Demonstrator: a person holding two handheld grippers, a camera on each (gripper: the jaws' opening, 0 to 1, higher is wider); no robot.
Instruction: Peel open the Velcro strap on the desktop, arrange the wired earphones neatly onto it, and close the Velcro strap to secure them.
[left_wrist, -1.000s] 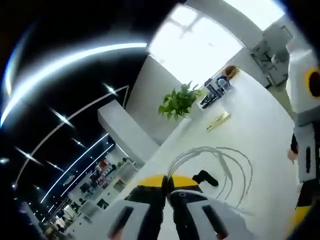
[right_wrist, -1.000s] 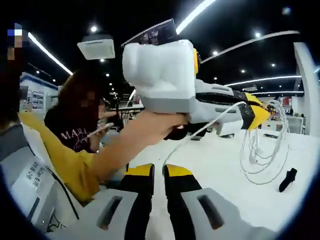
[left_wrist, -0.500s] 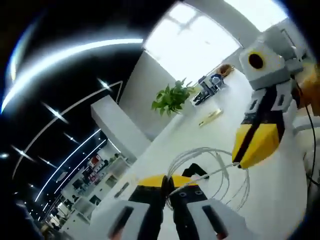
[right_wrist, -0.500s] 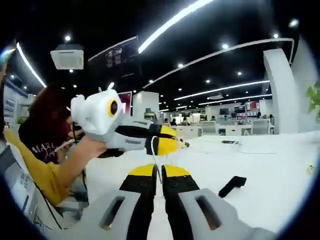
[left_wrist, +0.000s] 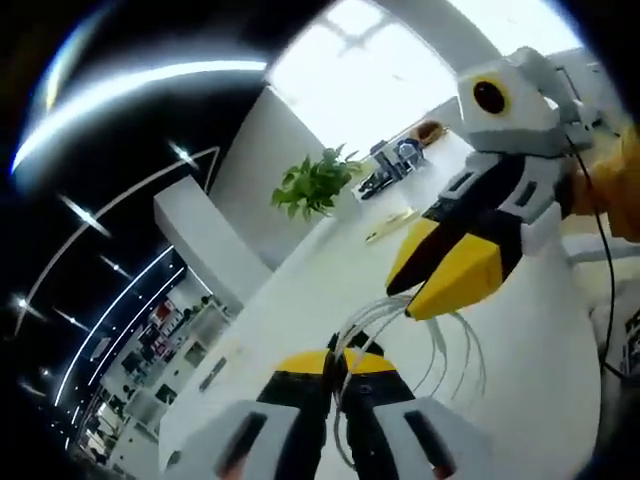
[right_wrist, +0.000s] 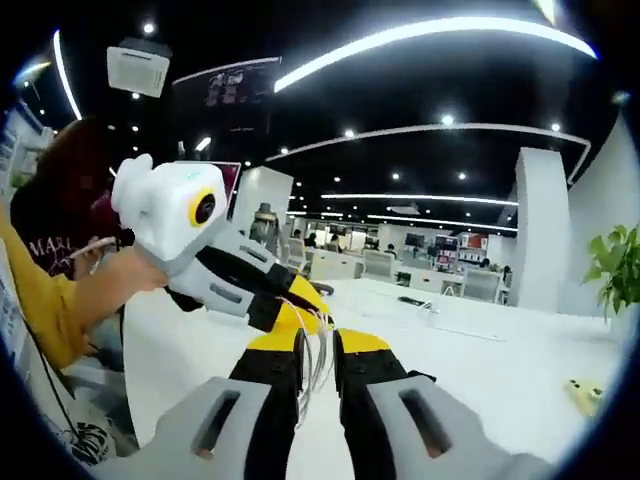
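In the left gripper view my left gripper (left_wrist: 334, 362) is shut on the white earphone cable (left_wrist: 447, 352), whose loops hang out to the right above the white desk (left_wrist: 300, 290). My right gripper (left_wrist: 402, 302) reaches in from the right, its yellow jaws a little apart at the loops. In the right gripper view my right gripper (right_wrist: 320, 347) stands narrowly open with strands of the earphone cable (right_wrist: 315, 352) hanging between its jaws. The left gripper (right_wrist: 305, 312) comes in from the left just above. A bit of the black Velcro strap (right_wrist: 424, 377) lies on the desk past the right jaw.
A potted plant (left_wrist: 312, 186) and small items (left_wrist: 388, 172) stand at the desk's far edge, with a flat yellowish object (left_wrist: 389, 224) nearer. A seated person (right_wrist: 48, 215) is at the left, beside my yellow sleeve (right_wrist: 38, 305). Another plant (right_wrist: 614, 265) stands far right.
The right gripper has closed in on the left one, and its jaws have parted slightly around the hanging cable. Both cameras have tilted; the strap is mostly hidden behind the right jaw.
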